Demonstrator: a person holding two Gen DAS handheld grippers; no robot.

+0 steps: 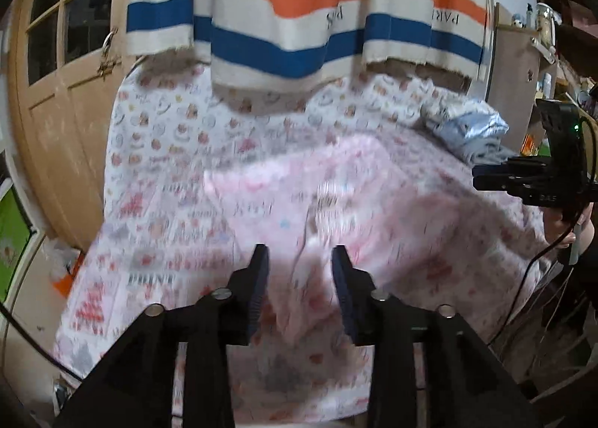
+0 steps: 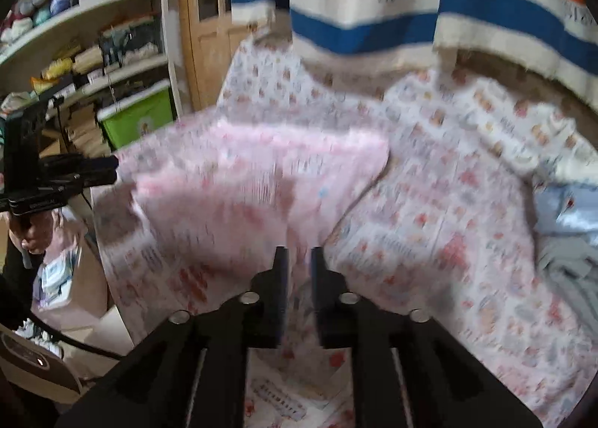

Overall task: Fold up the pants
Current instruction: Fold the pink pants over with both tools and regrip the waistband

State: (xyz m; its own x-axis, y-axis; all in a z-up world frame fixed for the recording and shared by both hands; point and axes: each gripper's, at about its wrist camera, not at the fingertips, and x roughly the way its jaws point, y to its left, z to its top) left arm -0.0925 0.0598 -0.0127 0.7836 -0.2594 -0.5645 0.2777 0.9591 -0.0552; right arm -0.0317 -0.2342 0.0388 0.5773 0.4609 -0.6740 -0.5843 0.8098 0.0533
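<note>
Left gripper point(image 1: 300, 256) and right gripper point(image 2: 299, 258) parted above the pink pants point(image 1: 336, 196), nothing pinched between the pads, the garment spread flat on the printed bedsheet point(image 1: 157, 136) just beyond both sets of fingertips. Print on pants and sheet smeared by motion blur, unreadable. Farther off, beyond the pants, striped towel point(image 1: 284, 9) hanging, upside-down lettering partly legible as "PAR".

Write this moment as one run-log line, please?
task: fold pants | left gripper: open, empty | right gripper: open, empty | pink pants: lying on patterned sheet
</note>
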